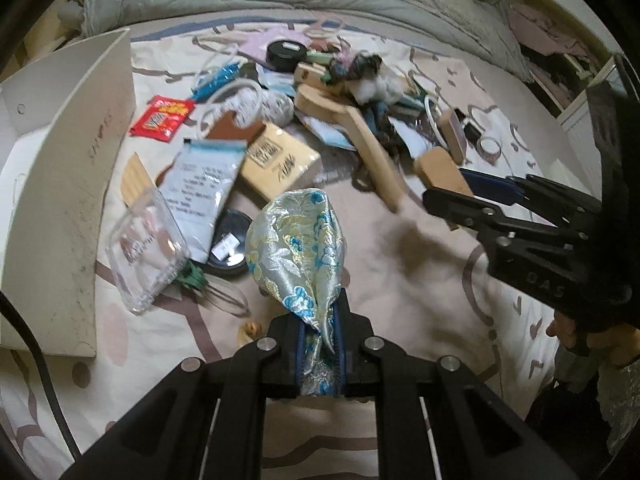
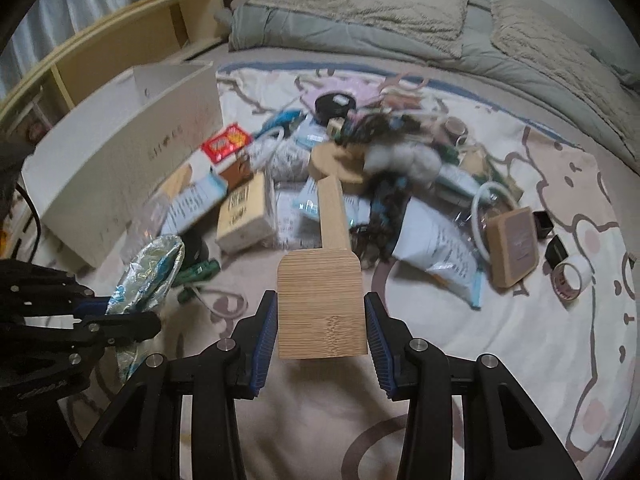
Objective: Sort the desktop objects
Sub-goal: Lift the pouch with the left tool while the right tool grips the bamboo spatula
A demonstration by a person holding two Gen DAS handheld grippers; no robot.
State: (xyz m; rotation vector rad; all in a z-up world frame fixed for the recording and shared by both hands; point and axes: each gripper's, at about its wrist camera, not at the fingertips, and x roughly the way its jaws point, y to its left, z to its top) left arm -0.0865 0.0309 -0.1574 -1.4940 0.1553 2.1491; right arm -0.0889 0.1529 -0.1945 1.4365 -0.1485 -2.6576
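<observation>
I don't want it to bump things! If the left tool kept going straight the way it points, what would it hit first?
Probably the round black tin, just past the silky pouch that the left tool holds, or the bare blanket beside it. Depth is hard to judge.

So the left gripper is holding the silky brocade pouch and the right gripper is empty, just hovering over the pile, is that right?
Not quite. The left gripper does hold the brocade pouch, but the right gripper is not empty: its blue pads clamp the wide end of a bamboo paddle. The right wrist view shows this plainly.
</observation>
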